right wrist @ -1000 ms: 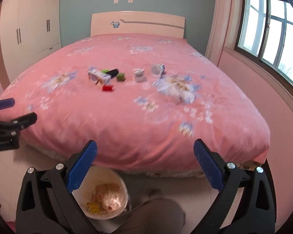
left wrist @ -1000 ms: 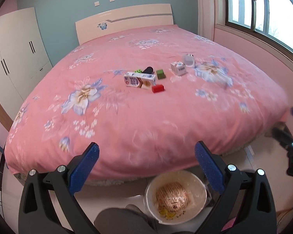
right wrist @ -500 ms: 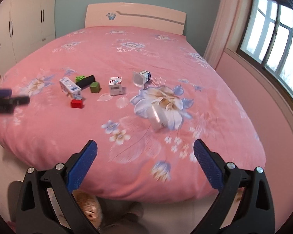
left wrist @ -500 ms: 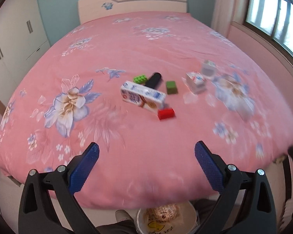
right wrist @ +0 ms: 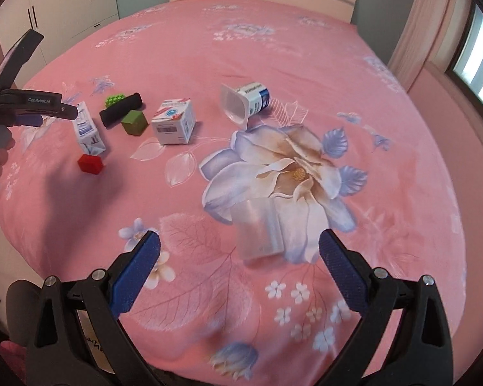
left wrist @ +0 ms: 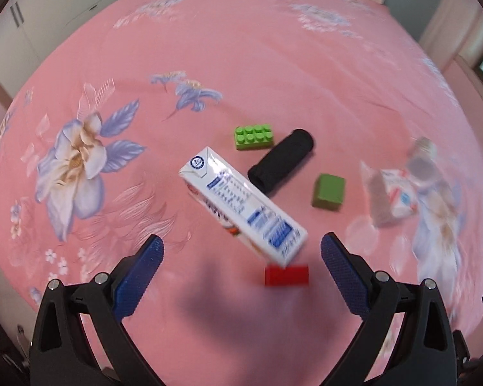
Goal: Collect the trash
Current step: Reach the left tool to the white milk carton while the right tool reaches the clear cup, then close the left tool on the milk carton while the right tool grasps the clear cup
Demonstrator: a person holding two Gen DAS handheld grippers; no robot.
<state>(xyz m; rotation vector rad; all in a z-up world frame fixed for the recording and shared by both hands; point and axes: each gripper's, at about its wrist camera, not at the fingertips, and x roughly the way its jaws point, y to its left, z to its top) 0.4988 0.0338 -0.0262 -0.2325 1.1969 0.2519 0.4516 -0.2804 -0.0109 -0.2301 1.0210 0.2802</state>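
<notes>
1. Over the pink bed (left wrist: 273, 64), the left gripper (left wrist: 241, 257) — jaws spread, empty — has closed in on the long milk carton (left wrist: 241, 206).
2. Beside that carton lies a red block (left wrist: 286, 275).
3. Nearer now, the right gripper (right wrist: 238, 252) gapes over a clear plastic cup (right wrist: 257, 231), well right of the carton.

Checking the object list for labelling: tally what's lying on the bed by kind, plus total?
Cartons: 2, long carton, small carton
Cups: 2, yogurt cup, clear cup
Blocks: 3, green brick, green cube, red block
Black roll: 1
Total: 8
</notes>
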